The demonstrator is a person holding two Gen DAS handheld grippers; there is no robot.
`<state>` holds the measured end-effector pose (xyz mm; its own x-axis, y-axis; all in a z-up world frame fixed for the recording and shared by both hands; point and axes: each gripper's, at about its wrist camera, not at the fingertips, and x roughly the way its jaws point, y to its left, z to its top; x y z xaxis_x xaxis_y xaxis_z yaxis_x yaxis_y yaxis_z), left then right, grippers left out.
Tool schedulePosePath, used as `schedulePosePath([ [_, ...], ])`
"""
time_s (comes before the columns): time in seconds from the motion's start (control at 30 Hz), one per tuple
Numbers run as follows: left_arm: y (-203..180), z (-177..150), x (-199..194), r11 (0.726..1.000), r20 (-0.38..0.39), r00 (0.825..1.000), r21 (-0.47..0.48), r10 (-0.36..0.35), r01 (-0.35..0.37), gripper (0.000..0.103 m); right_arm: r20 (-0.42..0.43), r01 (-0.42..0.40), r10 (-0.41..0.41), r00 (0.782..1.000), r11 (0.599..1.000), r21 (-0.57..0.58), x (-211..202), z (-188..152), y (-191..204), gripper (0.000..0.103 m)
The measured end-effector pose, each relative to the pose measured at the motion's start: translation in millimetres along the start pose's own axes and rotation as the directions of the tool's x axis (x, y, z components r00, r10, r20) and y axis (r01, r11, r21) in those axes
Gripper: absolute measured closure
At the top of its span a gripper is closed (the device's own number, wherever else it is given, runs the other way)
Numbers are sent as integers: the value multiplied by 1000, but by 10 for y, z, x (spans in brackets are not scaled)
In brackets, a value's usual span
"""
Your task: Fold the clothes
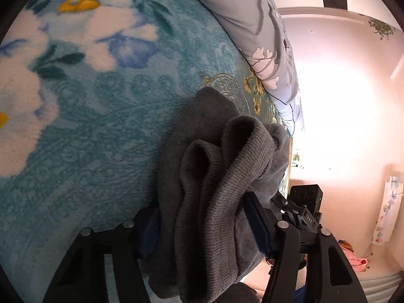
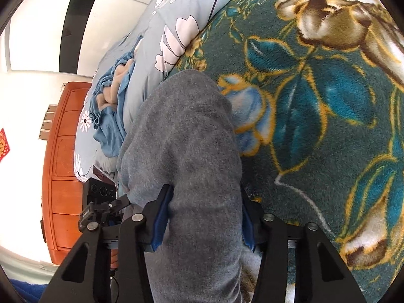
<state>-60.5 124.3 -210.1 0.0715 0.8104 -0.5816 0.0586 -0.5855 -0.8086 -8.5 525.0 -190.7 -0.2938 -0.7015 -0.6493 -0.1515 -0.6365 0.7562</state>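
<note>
Left wrist view: my left gripper [image 1: 202, 217] is clamped on the bunched ribbed edge of the grey garment [image 1: 209, 176], jaws pressed to the cloth on both sides, held over the blue floral blanket [image 1: 101, 126].
Right wrist view: my right gripper [image 2: 204, 217] is closed on a thick fold of the same garment [image 2: 186, 139] over the blanket [image 2: 328, 126], beside the grey quilt [image 2: 174, 25].

blanket: teal plush [image 1: 106, 116], white and yellow flower print; in right wrist view darker teal [image 2: 328, 116] with brown-gold flowers
quilt: grey-blue [image 1: 255, 22], pale petal print, lies along blanket edge, touching it [image 2: 174, 25]
blue cloth: crumpled [image 2: 111, 116] on the quilt, beige piece in its folds
cabinet: orange-brown wood [image 2: 63, 166], beside the bed
wall: white, overexposed [image 1: 335, 106]
red paper: on wall [image 2: 3, 144], left edge
</note>
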Motion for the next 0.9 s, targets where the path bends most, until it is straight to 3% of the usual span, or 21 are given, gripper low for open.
schedulePosePath([
  [0.3, -241, -150, -114, 991, 65, 992, 71, 109, -114, 64, 11, 82, -83, 997, 996, 15, -25, -2, 158, 63],
  [0.5, -518, -302, -294, 977, 103, 983, 134, 155, -168, 71, 32, 110, -110, 993, 994, -6, -114, -66, 381, 69],
  [0.9, -943, -650, -1276, 970, 220, 972, 209, 76, -123, 71, 66, 76, -66, 996, 982, -172, -340, -329, 1390, 70],
])
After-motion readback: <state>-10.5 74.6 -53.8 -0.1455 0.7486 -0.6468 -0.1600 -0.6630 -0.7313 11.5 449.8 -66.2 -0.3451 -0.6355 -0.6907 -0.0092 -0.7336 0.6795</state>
